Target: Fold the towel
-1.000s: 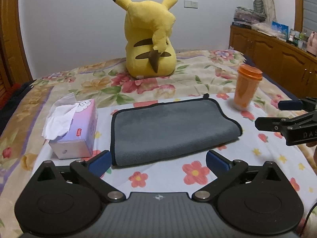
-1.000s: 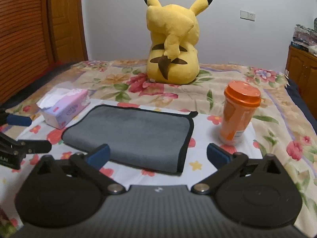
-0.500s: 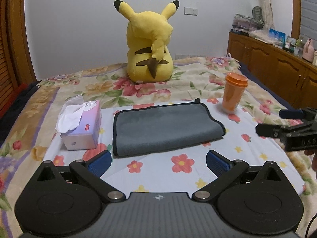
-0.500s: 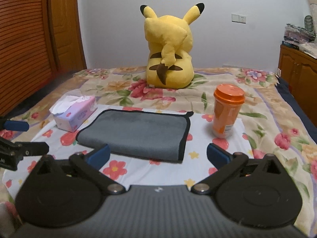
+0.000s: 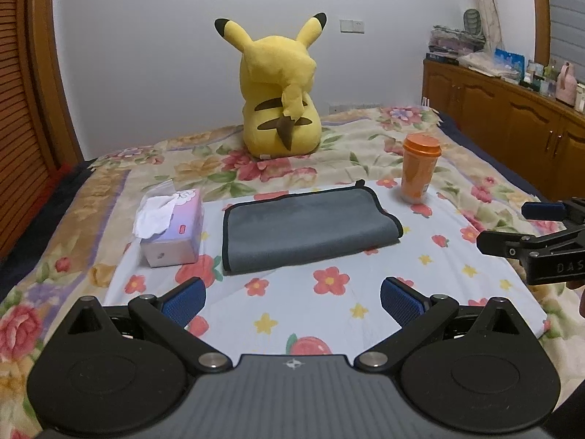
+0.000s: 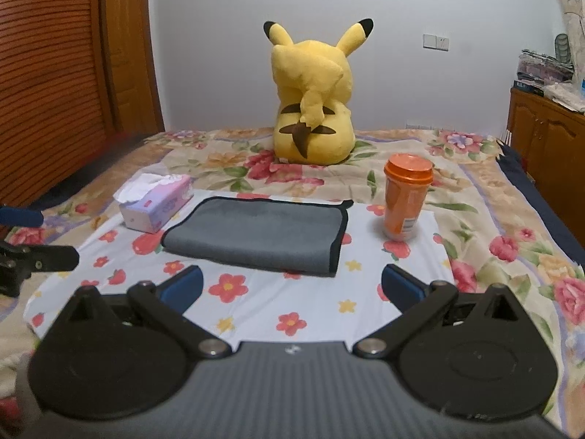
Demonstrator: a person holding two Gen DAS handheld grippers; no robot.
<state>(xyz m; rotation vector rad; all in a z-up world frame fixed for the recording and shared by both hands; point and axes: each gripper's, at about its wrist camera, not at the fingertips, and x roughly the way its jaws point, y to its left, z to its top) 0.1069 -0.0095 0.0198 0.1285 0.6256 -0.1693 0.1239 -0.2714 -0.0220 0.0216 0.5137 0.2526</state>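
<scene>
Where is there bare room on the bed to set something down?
Widest free patch: the floral sheet between the gray towel and both hand-held grippers, left, right. A narrower strip separates the towel from the orange cup. Crowded: the gap beside the tissue box.

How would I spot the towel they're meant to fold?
Look at the bed, in front of the yellow plush toy. On the pale flowered cloth, between tissue box and orange cup, lies the towel: flat, grey, black-edged.
</scene>
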